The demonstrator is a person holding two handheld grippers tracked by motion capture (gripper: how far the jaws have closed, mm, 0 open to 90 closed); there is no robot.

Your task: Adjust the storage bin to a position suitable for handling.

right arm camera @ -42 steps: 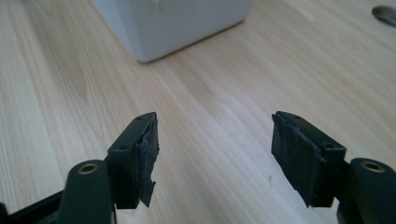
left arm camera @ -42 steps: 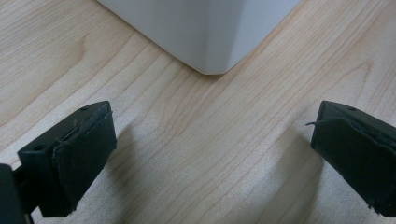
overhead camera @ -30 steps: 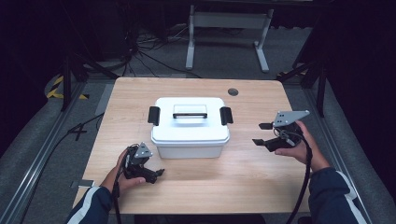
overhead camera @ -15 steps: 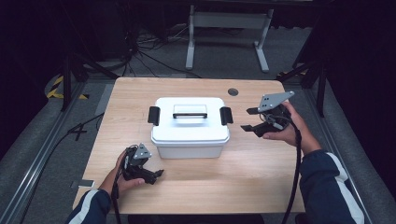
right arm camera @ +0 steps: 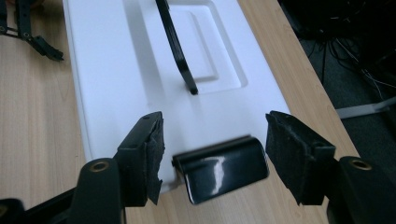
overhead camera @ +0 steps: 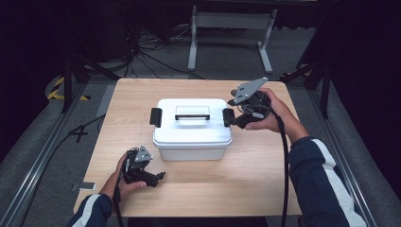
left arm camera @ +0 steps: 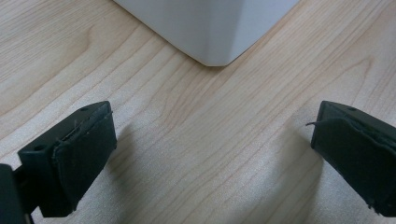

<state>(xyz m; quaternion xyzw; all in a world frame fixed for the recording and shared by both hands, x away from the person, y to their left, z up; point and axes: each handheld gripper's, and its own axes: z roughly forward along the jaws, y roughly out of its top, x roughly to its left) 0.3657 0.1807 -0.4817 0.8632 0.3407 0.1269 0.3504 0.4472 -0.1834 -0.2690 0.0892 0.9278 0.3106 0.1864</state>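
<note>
High view: a white plastic storage box (overhead camera: 191, 137) sits near the middle of the desk (overhead camera: 265, 175), its lid on, with a black carry handle (overhead camera: 192, 113) lying flat in a recess on top and a black latch clip at each short end, at 9 o'clock (overhead camera: 155, 117) and at 3 o'clock (overhead camera: 228, 117). The right gripper (overhead camera: 236, 119) hovers at the 3 o'clock latch. In the right gripper view its fingers (right arm camera: 148, 154) have just been closing but stand fairly wide, one on either side of the glossy latch (right arm camera: 219, 169), with a gap on both sides, not pressing on it. The left gripper (overhead camera: 158, 177) rests on the desk at about 7 o'clock of the box; in the left gripper view its fingers (left arm camera: 79, 154) are spread wide with nothing between them, and the rounded box corner (left arm camera: 215, 42) lies ahead.

The box looks like rigid, thin-walled plastic, probably light if empty; what is inside I cannot tell. Its walls are smooth and likely slippery, and too broad for either pair of fingers to span. The latch is a small, stiff, shiny tab that should pivot outward from its lower edge, so the hold belongs on that edge. For lifting, the handle is the sensible spot, once it is raised from the recess.
</note>
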